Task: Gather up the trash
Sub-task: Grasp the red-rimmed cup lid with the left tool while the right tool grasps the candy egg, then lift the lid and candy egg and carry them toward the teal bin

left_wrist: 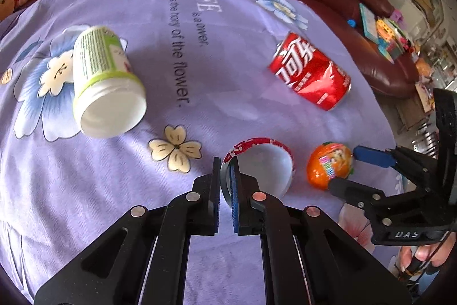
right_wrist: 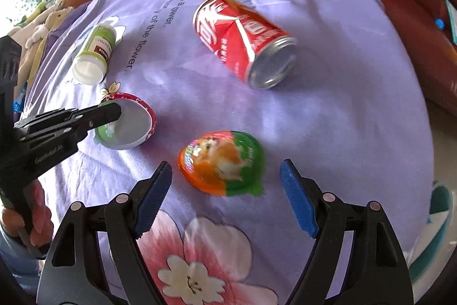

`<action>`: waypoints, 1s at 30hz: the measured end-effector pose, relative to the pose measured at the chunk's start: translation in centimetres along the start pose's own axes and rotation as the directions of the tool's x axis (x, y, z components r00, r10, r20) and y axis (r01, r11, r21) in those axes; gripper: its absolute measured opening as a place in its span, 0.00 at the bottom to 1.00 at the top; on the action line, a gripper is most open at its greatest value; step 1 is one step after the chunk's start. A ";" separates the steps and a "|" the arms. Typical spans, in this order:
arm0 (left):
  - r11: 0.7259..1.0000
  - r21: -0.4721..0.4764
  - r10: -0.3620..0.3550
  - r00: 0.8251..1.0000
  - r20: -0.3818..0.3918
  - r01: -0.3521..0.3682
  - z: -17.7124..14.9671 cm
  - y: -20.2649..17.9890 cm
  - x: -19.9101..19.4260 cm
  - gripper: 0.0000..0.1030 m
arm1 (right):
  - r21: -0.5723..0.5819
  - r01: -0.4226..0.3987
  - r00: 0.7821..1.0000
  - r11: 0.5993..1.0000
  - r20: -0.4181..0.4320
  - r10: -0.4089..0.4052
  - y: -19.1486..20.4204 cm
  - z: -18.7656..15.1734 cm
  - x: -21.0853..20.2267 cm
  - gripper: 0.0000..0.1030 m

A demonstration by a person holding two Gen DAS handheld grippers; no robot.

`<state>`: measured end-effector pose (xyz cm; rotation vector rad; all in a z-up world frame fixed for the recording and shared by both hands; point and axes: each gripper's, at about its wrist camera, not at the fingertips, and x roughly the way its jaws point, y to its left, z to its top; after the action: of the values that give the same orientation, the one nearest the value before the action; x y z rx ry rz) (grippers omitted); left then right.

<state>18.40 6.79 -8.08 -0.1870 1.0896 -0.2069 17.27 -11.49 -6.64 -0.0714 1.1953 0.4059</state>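
Cloth (left_wrist: 228, 53) lilac, blue and cream flower print. Can (left_wrist: 310, 70) red, white characters. Bottle (left_wrist: 102, 76) white, green label. Small cup (left_wrist: 261, 162) white inside, red patterned rim. Jelly cup (right_wrist: 221, 162) orange and green.

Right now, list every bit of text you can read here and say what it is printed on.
"LIFE is a flower." and "of the flower.": purple tablecloth; the line's start is blurred.
"UAS": right gripper body.
Large white Chinese characters: red can.
Green-and-white bottle, orange jelly cup: print too blurred to read.
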 end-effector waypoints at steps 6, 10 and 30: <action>1.000 -0.013 -0.017 1.000 0.000 0.017 -0.1 0.5 0.0 0.08 | -0.027 0.032 0.999 0.999 0.004 -0.032 0.9 0.2 1.0 0.68; 0.999 -0.021 -0.029 1.000 -0.001 0.029 -0.2 0.7 0.1 0.09 | -0.055 0.077 0.997 0.995 0.008 -0.077 1.8 0.0 1.2 0.62; 0.996 0.015 -0.087 0.996 0.027 0.086 -2.7 0.1 -2.4 0.07 | 0.037 0.132 0.988 0.991 0.081 -0.134 3.4 -2.7 -4.7 0.62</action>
<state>14.91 7.36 -7.25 -0.2244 1.0534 -0.2885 12.28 -10.27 -2.84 -0.1056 1.1076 0.2701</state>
